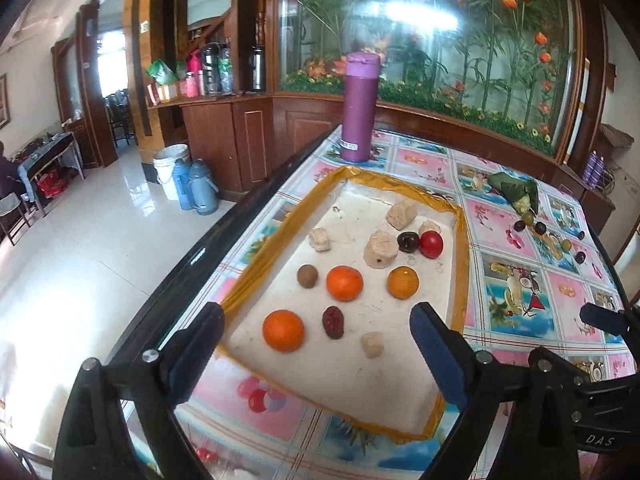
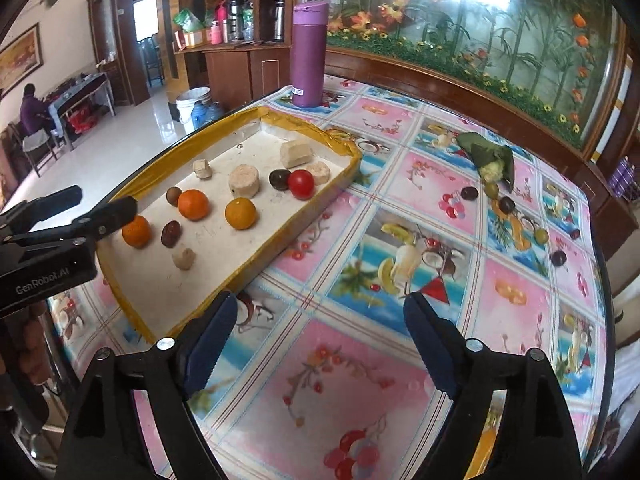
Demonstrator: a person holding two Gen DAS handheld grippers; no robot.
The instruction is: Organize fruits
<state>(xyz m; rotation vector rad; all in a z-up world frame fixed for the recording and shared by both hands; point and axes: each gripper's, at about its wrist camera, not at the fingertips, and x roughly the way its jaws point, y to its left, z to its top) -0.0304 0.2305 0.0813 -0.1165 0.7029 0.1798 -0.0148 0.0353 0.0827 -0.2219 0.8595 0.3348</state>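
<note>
A white tray with a yellow taped rim (image 1: pixel 262 264) (image 2: pixel 320 204) holds oranges (image 1: pixel 283 330) (image 1: pixel 344 283) (image 1: pixel 402 282), a red tomato (image 1: pixel 431 244) (image 2: pixel 301 184), a dark plum (image 1: pixel 408 241), a brown round fruit (image 1: pixel 307 275), a dark red date (image 1: pixel 333 322) and several beige blocks (image 1: pixel 380 249). My left gripper (image 1: pixel 316 354) is open and empty above the tray's near end. My right gripper (image 2: pixel 318 344) is open and empty over the tablecloth, right of the tray. Small dark and green fruits (image 2: pixel 507 204) lie scattered at the far right beside a green leaf bundle (image 2: pixel 490 158).
A purple flask (image 1: pixel 359 106) (image 2: pixel 308 54) stands behind the tray. The round table has a dark rim (image 1: pixel 176 276) with tiled floor beyond on the left. A wood and glass partition with flowers runs behind. Buckets and blue thermoses (image 1: pixel 196 192) stand on the floor.
</note>
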